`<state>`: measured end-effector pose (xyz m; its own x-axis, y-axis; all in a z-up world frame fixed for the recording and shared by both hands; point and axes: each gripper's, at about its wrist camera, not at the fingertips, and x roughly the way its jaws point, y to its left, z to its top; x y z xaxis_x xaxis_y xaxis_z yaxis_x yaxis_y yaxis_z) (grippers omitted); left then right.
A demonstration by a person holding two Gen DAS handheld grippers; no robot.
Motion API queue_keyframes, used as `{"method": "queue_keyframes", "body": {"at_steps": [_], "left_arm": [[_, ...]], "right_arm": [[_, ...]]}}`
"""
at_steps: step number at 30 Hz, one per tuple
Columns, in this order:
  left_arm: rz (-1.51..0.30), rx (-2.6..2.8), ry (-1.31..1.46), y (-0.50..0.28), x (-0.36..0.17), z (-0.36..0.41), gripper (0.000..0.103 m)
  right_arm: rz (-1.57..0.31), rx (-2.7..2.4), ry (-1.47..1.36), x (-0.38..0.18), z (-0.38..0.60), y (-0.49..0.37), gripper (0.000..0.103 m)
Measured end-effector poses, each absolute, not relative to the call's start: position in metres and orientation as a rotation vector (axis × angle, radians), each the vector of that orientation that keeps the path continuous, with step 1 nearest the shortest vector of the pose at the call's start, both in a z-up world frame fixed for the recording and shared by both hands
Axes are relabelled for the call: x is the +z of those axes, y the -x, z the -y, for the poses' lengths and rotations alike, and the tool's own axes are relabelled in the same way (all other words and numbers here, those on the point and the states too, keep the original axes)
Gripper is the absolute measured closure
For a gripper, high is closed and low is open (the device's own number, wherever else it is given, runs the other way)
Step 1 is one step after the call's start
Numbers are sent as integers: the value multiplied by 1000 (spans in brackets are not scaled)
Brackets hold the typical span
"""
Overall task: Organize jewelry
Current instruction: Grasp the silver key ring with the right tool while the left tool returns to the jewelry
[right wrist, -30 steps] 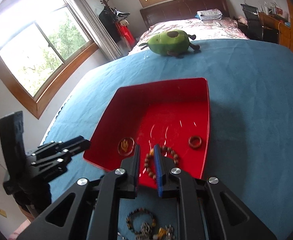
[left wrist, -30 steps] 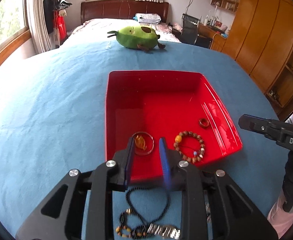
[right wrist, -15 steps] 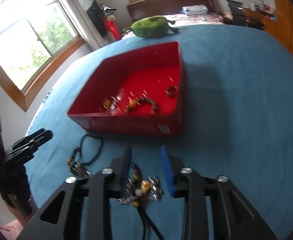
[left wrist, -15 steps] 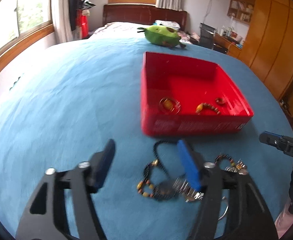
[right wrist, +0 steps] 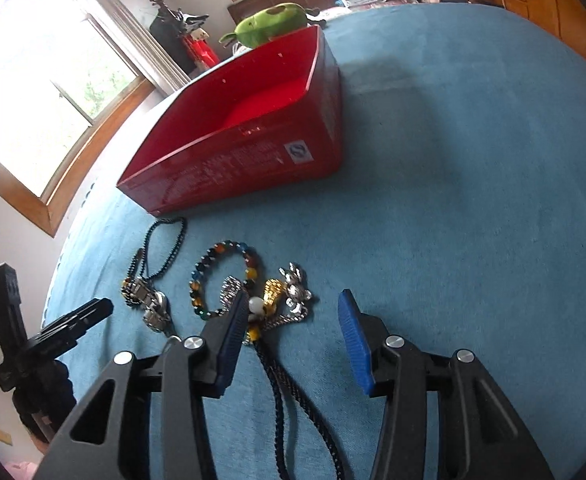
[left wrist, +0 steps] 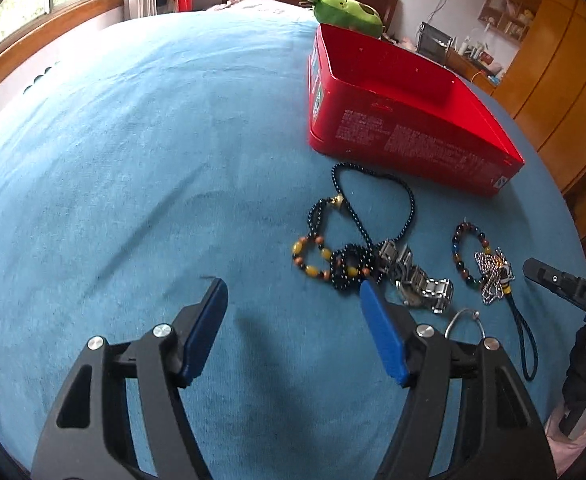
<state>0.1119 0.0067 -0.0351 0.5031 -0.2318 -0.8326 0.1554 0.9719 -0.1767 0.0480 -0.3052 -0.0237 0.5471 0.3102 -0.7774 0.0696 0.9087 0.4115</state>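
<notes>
Left fingers (left wrist: 213, 300): spread, nothing between, over bare blue worktop (left wrist: 133, 160).
Right fingers (right wrist: 351, 320): just been opening, apart, only the cord (right wrist: 281, 380) between them.
Jewelry (left wrist: 373, 256): heaped on worktop at 6 o'clock of box.
Box (left wrist: 409, 144): red, at 12 o'clock.
Plush (left wrist: 345, 10): green, beyond box.

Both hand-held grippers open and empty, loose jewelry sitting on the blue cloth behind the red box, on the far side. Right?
Not quite. The loose jewelry lies on the blue cloth in front of the red box, on the near side, as the left wrist view shows. The left hand-held gripper and the right hand-held gripper are open and empty.
</notes>
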Motion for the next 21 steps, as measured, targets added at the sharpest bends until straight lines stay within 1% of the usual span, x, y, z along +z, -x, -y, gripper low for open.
{"method": "queue_keyframes", "body": {"at_steps": [6,12,21], "left_arm": [[-1022,-248,42,-103,-38,-3,35],[-1025,-216,32,-105,-36,-8,35],[-1043,-189,13,-121,-44,-9,36]], "right_arm": [[-993,158,-412,-23,298,-47,56],[-1015,239,-371,-20,271,-52,56],[-1079,354,-289,-22,223,-62,61]]}}
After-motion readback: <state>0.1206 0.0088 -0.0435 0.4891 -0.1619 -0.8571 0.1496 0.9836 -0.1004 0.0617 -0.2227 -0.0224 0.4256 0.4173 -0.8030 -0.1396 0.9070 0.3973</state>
